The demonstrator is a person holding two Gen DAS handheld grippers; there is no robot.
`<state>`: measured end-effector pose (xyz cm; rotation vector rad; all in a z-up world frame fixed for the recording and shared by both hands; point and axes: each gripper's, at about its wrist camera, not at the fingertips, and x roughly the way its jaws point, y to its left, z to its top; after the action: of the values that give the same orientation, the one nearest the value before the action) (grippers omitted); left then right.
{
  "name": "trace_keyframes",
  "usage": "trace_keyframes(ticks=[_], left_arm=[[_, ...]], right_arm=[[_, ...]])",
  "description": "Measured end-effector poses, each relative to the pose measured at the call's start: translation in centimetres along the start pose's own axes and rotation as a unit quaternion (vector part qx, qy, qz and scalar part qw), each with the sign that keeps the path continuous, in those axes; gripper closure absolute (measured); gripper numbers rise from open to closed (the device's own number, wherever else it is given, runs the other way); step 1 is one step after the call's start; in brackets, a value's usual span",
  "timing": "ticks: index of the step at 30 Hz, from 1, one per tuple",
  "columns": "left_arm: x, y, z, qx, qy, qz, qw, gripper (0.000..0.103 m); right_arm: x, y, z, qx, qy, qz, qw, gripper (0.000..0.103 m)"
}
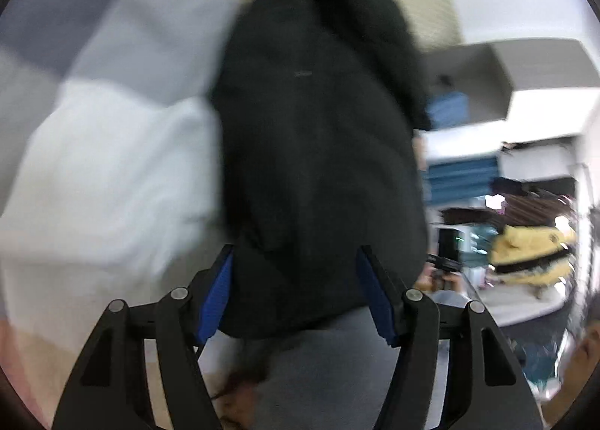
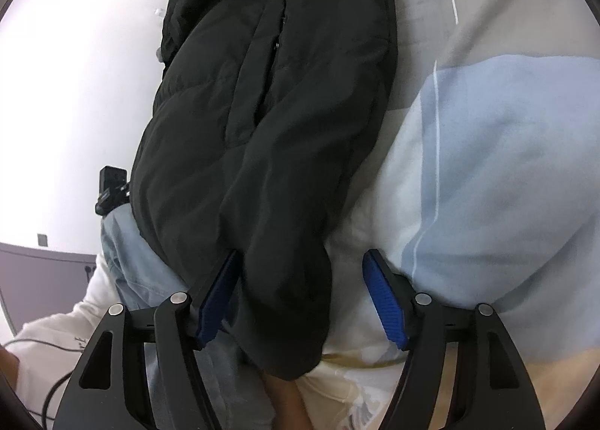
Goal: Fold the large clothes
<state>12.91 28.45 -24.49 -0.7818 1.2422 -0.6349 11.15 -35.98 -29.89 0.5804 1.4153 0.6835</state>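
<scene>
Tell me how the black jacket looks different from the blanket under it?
The black jacket is one dark color all over, while the blanket has pale blue, grey and cream patches. The jacket is puffy and has a zipper; the blanket lies flat and has a thin white line. The jacket lies on top; the blanket spreads wide beneath it. Both are soft cloth.

We're in a bedroom here: patchwork blue-grey-and-white quilt (image 2: pixel 506 137) over the bed, yellow-and-black plush toy (image 1: pixel 532 257) shelved behind

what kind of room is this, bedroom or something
Probably a bedroom: the black jacket lies on a bed's patchwork duvet, with white walls and a yellow plush toy behind.
</scene>
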Motion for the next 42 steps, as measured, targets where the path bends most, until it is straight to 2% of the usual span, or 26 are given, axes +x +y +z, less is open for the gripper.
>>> trace_keyframes(ticks=[1, 3, 4, 6, 10, 12, 15, 16, 18, 19, 20, 22, 24, 28, 31, 32, 35, 38, 40, 42], left_arm=[[-0.5, -0.6, 0.1, 0.005, -0.015, -0.034, 0.9993, 0.039], [-1.3, -1.1, 0.3, 0.017, -0.034, -0.073, 0.9966, 0.04], [-1.4, -1.1, 0.4, 0.021, -0.034, -0.075, 0.9963, 0.04], [-0.6, -0.7, 0.9, 0.009, -0.018, -0.057, 0.9982, 0.04], [1.9, 1.4, 1.4, -0.039, 0.034, 0.022, 0.9984, 0.041], [2.4, 2.1, 1.1, -0.058, 0.047, 0.027, 0.9968, 0.041], [2.5, 0.7, 1.2, -0.031, 0.05, 0.001, 0.9983, 0.041], [2.6, 0.1, 1.3, -0.02, 0.051, -0.02, 0.9983, 0.041], [2.7, -0.6, 1.8, -0.004, 0.049, -0.026, 0.9984, 0.041], [2.7, -0.5, 2.0, -0.01, 0.049, -0.023, 0.9985, 0.049], [2.8, -0.2, 2.2, -0.022, 0.049, -0.015, 0.9984, 0.056], [2.6, -0.6, 2.2, -0.028, 0.045, -0.01, 0.9985, 0.074], [2.1, -2.3, 2.1, -0.015, 0.04, -0.014, 0.999, 0.08], [0.7, -5.7, 2.2, 0.012, 0.004, -0.006, 0.9999, 0.085], [-1.5, -9.1, 2.5, 0.034, -0.064, 0.02, 0.9972, 0.092], [-2.8, -10.4, 2.4, 0.035, -0.091, 0.016, 0.9952, 0.092], [-5.9, -12.0, 2.3, 0.032, -0.131, 0.005, 0.9908, 0.094], [-7.8, -13.9, 2.0, 0.041, -0.153, 0.004, 0.9874, 0.094], [-9.2, -14.2, 1.4, 0.048, -0.169, 0.015, 0.9844, 0.094], [-9.0, -14.7, 1.4, 0.034, -0.179, 0.011, 0.9833, 0.095]], right_arm=[[-0.4, 0.1, 0.0, -0.003, -0.006, 0.011, 1.0, 0.035], [-1.2, 0.5, -0.1, -0.011, -0.023, 0.033, 0.999, 0.035], [-1.3, 0.7, -0.1, -0.012, -0.028, 0.039, 0.999, 0.035], [-1.4, 0.8, -0.1, -0.019, -0.028, 0.042, 0.999, 0.035], [0.8, 1.5, 0.2, -0.04, 0.035, 0.01, 0.999, 0.035], [1.7, 3.3, 0.5, -0.069, 0.058, 0.013, 0.996, 0.035], [2.3, 5.3, 1.4, -0.094, 0.074, 0.005, 0.993, 0.035], [2.7, 5.5, 1.7, -0.095, 0.085, -0.006, 0.992, 0.037], [3.0, 5.8, 1.8, -0.103, 0.098, -0.039, 0.989, 0.056], [2.9, 5.9, 1.9, -0.099, 0.097, -0.043, 0.989, 0.066], [2.4, 6.2, 2.0, -0.097, 0.09, -0.044, 0.99, 0.076], [1.0, 7.5, 1.7, -0.113, 0.059, -0.051, 0.99, 0.088], [-0.3, 9.0, 1.4, -0.119, 0.031, -0.052, 0.991, 0.091], [-3.6, 12.0, 0.9, -0.145, -0.009, -0.073, 0.987, 0.093], [-6.7, 14.8, 0.5, -0.169, -0.046, -0.1, 0.979, 0.093], [-8.1, 16.2, 0.2, -0.182, -0.065, -0.11, 0.975, 0.094], [-10.8, 18.3, -0.4, -0.185, -0.103, -0.122, 0.97, 0.094], [-13.1, 19.3, -1.4, -0.188, -0.141, -0.113, 0.966, 0.094], [-13.9, 19.5, -2.5, -0.184, -0.163, -0.104, 0.964, 0.094], [-14.8, 19.7, -3.6, -0.175, -0.19, -0.091, 0.962, 0.094]])
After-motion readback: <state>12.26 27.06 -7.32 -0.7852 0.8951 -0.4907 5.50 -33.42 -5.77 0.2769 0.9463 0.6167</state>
